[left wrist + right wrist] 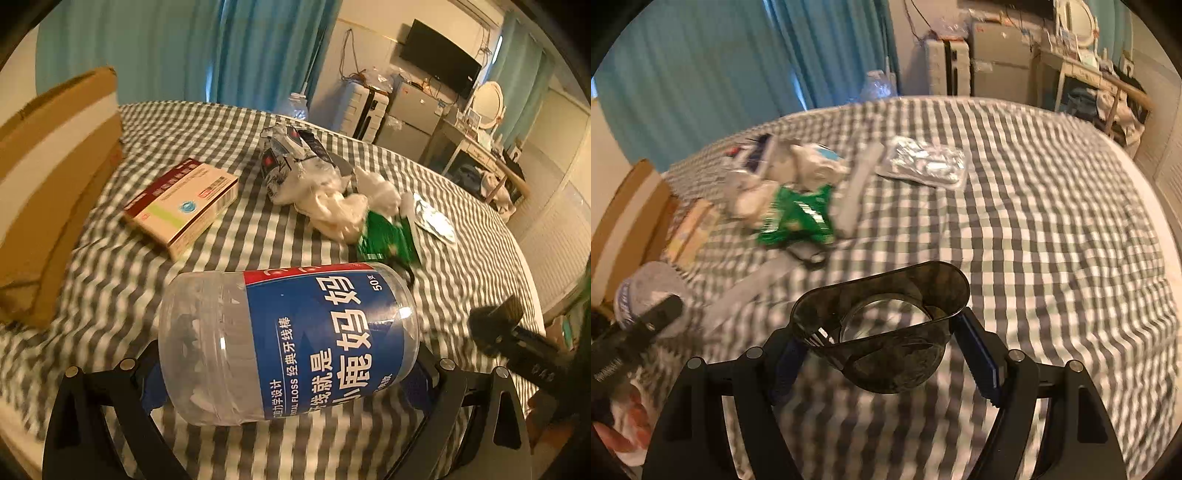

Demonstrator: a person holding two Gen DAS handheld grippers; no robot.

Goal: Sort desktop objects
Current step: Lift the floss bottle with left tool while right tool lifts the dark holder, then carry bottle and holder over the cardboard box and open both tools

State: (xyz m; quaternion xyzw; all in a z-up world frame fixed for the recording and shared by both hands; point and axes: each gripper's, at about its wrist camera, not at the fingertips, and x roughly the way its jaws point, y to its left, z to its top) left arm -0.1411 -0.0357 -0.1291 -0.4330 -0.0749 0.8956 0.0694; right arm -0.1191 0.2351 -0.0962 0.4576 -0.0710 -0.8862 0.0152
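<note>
Right now the left gripper (291, 373) has its two fingers closed against the sides of a clear plastic jar (288, 343) with a blue label, holding it on its side above the checked bedspread (110, 280). Meanwhile the right gripper (882, 354) is closed on a dark see-through tub (882, 325), one finger on each side, with the tub's open mouth turned up and toward the camera and the checks showing through its walls. Both are held over the near part of the bed. Farther in, toward the middle of the bedspread, lies a loose pile: a crumpled patterned wrapper (291, 155), white crumpled tissue (340, 210) touching it, and a green packet (388, 236) just beside the tissue. A silver foil pack (923, 166) lies flat a little beyond the green packet, toward the right edge in the left wrist view. To the left of the pile, apart from it, sits a flat medicine box (181, 203), and a brown cardboard box (48, 192) stands at the left edge of the bed. Blue curtains (184, 48) hang behind.
</note>
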